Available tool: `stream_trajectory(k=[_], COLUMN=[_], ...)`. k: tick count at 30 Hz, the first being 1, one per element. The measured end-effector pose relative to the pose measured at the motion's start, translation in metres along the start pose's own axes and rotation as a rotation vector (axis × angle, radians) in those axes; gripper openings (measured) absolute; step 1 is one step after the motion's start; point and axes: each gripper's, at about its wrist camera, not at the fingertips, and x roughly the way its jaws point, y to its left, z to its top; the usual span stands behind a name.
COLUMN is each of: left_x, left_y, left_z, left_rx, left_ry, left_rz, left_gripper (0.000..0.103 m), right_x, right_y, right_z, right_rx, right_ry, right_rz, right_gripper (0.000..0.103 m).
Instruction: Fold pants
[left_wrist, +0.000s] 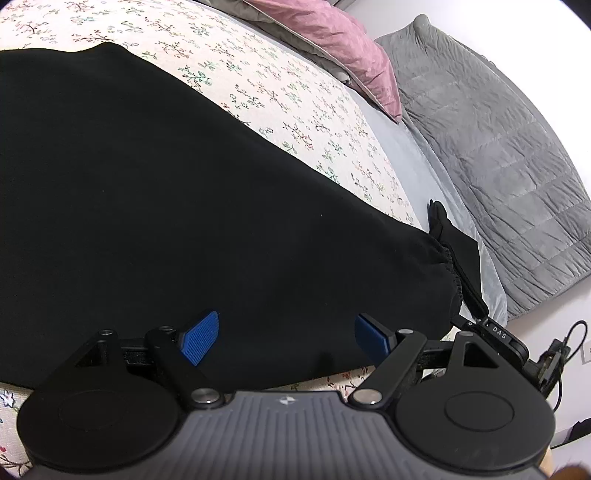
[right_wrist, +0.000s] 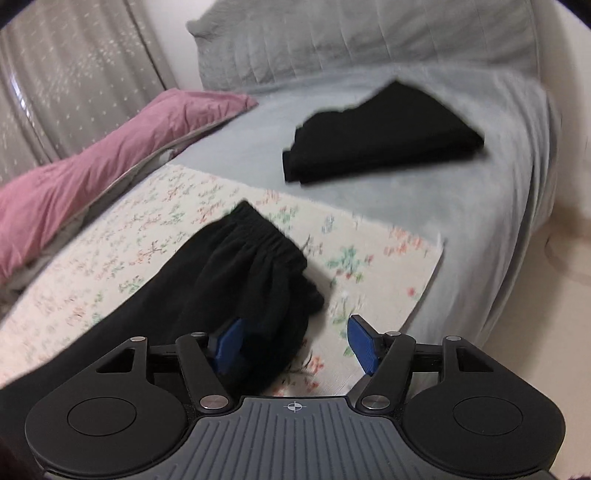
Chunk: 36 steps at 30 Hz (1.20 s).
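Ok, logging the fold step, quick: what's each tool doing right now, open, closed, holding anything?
Left tool: open, holding nothing, poised over the black pants.
Right tool: open, holding nothing; the pants' waistband end lies by its left pad.

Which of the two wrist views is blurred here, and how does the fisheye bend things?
Right wrist view: motion blur smears the floral cloth and folded black pile, while the right gripper itself is sharp. Left wrist view: crisp, but the black pants show no detail and the bed bows into an arc.
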Motion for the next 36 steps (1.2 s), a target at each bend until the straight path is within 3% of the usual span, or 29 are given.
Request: stream_trajectory(k=[4,11,16,21,26,31,36], left_x=[0.000,-0.001,-0.001,-0.002,-0.003,-0.004,-0.006], left_y=[-0.002,0.000,0.001,0.003,0.004,0.008,0.018], left_z=[-0.001,-0.001,-0.001,0.000,0.000,0.002,0.005], left_rx=[0.010,0.016,0.012,0.010,0.005,-0.004,-0.043], left_ry=[0.005,0.007,0.008,0.006,-0.002,-0.012,-0.027], left_rz=[0.001,-0.001,-0.004,-0.007,-0.012,-0.027,-0.107], left_gripper=[0.096,0.096,0.096,0.096,0.096,0.096,0.092], right_x=[0.015,0.038,0.043,0.029,0.013,-0.001,-0.014], right_y=[-0.014,-0.008,-0.006,0.022,0.052,0.090,0.135], right_z=[0.001,0.004,0.007,0.009,0.016,0.015,-0.003], right_rx=[0.119,0.174,0.186,0.025,-0.116,-0.311,-0.557], right_ry=[0.034,0.046,0.054,-0.008,-0.082,-0.146,-0.183], right_rz=[0.085,0.130,0.130,0.101,0.117,0.157,0.248], right_gripper=[0.063,0.061,0.023,0.014,0.012,0.012,0.011])
